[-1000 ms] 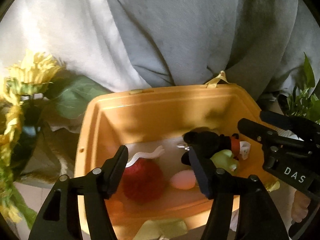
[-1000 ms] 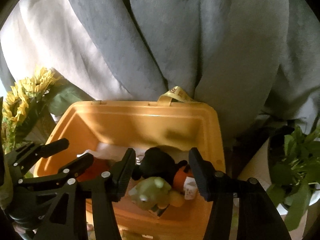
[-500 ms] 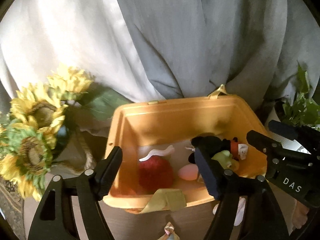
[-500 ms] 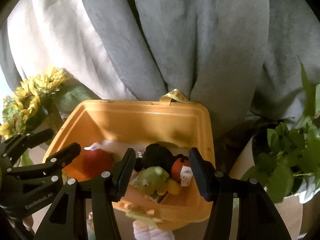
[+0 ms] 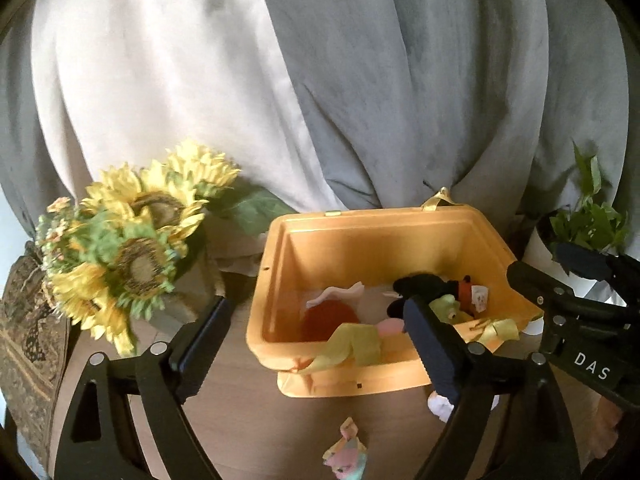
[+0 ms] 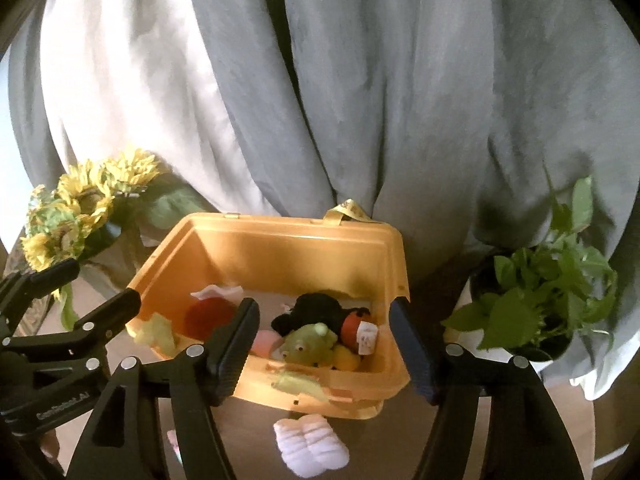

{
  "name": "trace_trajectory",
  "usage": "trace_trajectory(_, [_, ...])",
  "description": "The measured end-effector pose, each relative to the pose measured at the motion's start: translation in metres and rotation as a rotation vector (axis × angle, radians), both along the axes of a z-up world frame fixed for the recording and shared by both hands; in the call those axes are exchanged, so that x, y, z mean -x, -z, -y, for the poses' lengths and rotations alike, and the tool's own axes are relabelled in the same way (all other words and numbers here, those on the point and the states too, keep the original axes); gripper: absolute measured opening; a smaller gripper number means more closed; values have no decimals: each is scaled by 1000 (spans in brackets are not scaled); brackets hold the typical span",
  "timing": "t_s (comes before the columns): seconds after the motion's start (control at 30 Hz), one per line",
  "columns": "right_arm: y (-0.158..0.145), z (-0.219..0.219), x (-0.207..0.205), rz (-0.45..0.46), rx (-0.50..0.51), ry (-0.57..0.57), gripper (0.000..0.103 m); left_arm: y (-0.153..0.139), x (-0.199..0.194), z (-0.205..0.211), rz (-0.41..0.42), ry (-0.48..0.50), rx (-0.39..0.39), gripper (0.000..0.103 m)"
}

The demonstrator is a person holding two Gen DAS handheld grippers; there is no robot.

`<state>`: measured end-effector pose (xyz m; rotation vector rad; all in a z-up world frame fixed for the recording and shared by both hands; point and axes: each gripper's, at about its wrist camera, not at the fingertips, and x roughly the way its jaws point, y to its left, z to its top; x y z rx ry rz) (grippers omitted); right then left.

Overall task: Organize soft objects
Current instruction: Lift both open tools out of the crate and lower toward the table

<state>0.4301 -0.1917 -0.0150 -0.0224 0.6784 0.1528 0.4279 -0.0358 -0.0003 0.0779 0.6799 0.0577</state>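
You are hovering both grippers, left gripper [image 5: 316, 340] and right gripper [image 6: 324, 344], jaws just widening and empty, over the orange bin [image 6: 304, 240], probably picking the white plush [image 6: 310, 442] next.

Both wrist cameras sit just behind their own black fingers, which fill the lower frame, and look forward and downward at close range. The left wrist view has the orange bin [image 5: 400, 232] right of centre, sunflowers [image 5: 136, 248] at left. The right wrist view holds the same bin [image 6: 288, 248] at centre, a potted plant [image 6: 548, 292] at right. Both share the bin, the sunflowers, the grey curtain [image 6: 400, 100] filling the upper frame, and each shows the other gripper at its edge.
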Motion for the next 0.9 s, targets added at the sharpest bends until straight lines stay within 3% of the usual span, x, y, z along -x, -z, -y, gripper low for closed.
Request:
trace_trajectory(0.5, [-8, 3, 50, 63, -25, 12, 75, -10, 62, -4, 106, -70, -4, 91])
trace_trajectory(0.73, [2, 7, 68, 51, -42, 5, 76, -5, 82, 0, 128, -75, -11, 91])
trace_trajectory(0.9, [8, 9, 77, 35, -49, -6, 76, 3, 93, -2, 115, -74, 27, 91])
